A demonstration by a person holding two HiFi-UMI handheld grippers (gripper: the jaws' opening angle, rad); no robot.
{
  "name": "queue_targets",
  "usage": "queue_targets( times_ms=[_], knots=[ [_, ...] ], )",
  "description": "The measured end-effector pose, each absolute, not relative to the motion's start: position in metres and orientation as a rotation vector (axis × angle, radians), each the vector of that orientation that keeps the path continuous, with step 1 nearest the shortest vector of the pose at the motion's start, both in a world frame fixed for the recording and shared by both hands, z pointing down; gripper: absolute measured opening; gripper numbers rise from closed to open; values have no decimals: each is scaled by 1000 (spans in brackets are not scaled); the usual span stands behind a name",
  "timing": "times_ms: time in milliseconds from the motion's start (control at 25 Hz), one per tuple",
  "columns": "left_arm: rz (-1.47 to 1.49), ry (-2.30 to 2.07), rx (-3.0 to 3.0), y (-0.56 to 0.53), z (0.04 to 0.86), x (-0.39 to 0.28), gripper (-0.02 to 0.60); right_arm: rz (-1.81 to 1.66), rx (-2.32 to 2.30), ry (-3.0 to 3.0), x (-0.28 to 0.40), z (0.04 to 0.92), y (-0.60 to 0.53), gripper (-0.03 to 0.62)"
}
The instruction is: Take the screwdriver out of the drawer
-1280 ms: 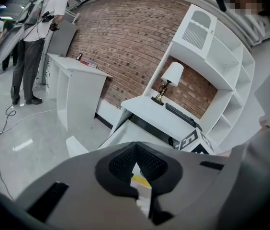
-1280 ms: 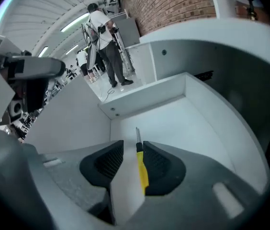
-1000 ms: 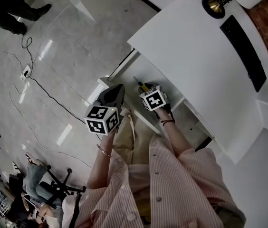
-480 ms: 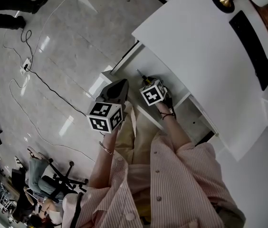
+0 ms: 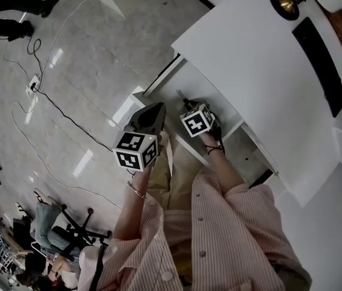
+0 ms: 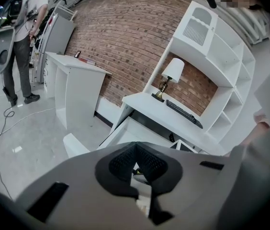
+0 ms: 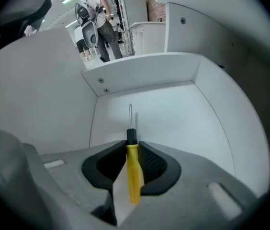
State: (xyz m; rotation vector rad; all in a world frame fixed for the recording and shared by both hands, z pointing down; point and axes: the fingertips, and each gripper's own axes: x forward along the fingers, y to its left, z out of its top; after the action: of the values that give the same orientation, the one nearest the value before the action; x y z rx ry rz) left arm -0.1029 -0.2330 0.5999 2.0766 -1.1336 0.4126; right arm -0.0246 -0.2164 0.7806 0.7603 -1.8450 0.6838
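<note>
Slim yellow-handled screwdriver [image 7: 133,169], thin metal shaft, smooth white drawer [image 7: 173,109]

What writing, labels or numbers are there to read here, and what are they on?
No readable text anywhere.
Left cube, right cube: black-and-white square patterns, no letters.
Keyboard: keys too small to read.
Screwdriver: yellow handle shows no print.

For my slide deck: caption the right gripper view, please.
Right tool, jaws closing on the yellow-handled screwdriver in the white drawer.
</note>
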Motion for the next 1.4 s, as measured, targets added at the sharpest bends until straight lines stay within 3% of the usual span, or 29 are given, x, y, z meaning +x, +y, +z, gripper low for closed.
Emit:
queue_targets(
  times_ms=[1400],
  knots=[
    [189,-1194,2292,-254,486,-137,0,582,1124,-2387,-39,534,-259,83]
  ],
)
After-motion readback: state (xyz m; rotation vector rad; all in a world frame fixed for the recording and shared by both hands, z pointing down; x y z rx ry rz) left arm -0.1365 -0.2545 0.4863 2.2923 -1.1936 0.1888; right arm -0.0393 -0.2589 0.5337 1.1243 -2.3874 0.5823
